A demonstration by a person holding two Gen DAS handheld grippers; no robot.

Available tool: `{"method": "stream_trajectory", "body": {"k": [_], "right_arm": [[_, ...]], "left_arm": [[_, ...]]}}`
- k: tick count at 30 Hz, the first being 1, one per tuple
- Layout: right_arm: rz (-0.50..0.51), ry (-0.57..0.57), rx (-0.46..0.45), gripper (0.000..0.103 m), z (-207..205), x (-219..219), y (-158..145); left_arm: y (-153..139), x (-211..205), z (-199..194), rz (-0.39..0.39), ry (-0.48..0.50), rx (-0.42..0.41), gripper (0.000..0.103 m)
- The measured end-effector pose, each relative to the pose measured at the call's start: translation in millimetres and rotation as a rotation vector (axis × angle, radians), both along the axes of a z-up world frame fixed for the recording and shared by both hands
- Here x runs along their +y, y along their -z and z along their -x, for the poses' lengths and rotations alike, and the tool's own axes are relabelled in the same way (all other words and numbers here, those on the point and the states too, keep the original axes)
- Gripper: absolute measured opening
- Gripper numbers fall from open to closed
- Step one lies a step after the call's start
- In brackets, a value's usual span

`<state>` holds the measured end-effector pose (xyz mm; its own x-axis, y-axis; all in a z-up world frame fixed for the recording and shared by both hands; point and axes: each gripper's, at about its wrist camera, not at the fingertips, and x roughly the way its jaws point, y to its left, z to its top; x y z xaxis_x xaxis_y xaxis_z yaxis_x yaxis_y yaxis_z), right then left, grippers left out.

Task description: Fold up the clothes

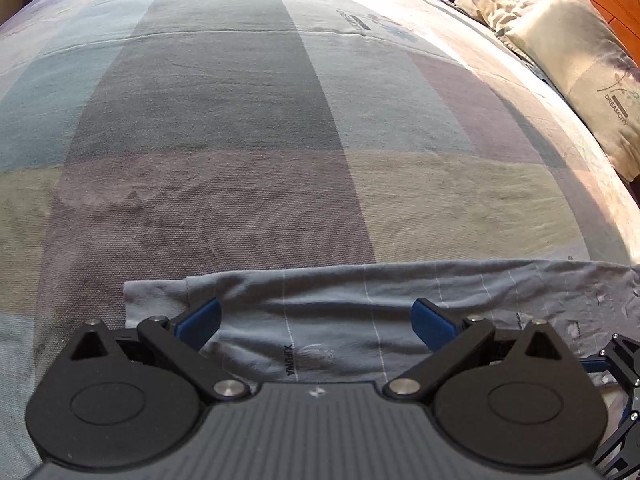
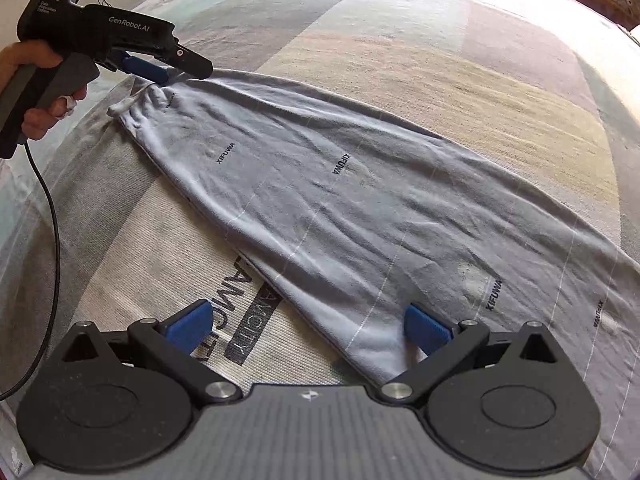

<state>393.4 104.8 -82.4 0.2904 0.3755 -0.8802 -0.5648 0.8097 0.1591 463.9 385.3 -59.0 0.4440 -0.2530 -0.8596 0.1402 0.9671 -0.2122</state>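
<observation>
Lying flat on the bed (image 2: 460, 64), grey garment (image 2: 340, 200) spans both views; left gripper (image 1: 316, 322) gapes over one end, right gripper (image 2: 308, 326) gapes at its corner, neither gripping

Left gripper (image 1: 316, 322) wide open; right gripper (image 2: 308, 326) likewise

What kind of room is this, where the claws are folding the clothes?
Most likely a bedroom. The grey garment lies on a wide bed with a striped bedspread, two pillows sit at one end, and a wooden headboard shows behind them.
</observation>
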Motion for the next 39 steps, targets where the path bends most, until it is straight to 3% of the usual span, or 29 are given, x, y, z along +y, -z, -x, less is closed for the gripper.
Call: {"method": "stream_trajectory", "body": {"k": [2, 6, 8, 10, 15, 18, 23, 27, 29, 32, 39], "right_arm": [[0.006, 0.003, -0.004, 0.103, 0.7, 1.7, 0.0], [0.013, 0.000, -0.003, 0.103, 0.6, 3.4, 0.0], [0.008, -0.007, -0.003, 0.103, 1.2, 2.0, -0.5], [0.013, -0.018, -0.011, 0.103, 2.5, 2.8, 0.0], [-0.005, 0.035, -0.027, 0.103, 7.3, -9.9, -12.5], [-0.026, 0.090, -0.035, 0.103, 10.5, -21.6, -23.6], [0.015, 0.239, -0.076, 0.103, 11.0, -68.3, -30.5], [0.042, 0.375, 0.095, 0.103, 10.8, -117.8, -4.3], [0.010, 0.363, 0.064, 0.103, 18.0, -132.3, -14.0], [0.050, 0.375, -0.019, 0.103, 15.7, -154.0, -29.4], [0.172, 0.587, -0.154, 0.103, -13.9, -258.5, -43.5]], "left_arm": [[3.2, -9.8, 3.7, 0.004, 0.066, 0.035, 0.101], [20.6, -7.5, 18.4, -0.171, 0.113, 0.059, 0.100], [16.8, -1.4, 26.2, -0.148, 0.116, 0.037, 0.100], [12.3, -11.7, 28.6, -0.185, 0.087, 0.063, 0.100], [3.2, -75.0, 44.5, -0.290, 0.285, -0.012, 0.101], [14.0, -111.9, 54.5, -0.380, 0.420, -0.059, 0.101], [22.7, -84.2, 42.5, -0.247, 0.245, 0.052, 0.103], [15.4, -71.7, 40.6, -0.270, 0.154, 0.096, 0.102], [5.6, -82.0, 41.2, -0.266, 0.172, 0.076, 0.102], [-7.1, -115.8, 35.9, -0.232, 0.220, 0.046, 0.102], [-1.2, -233.7, 31.2, -0.142, 0.329, 0.025, 0.102]]}}
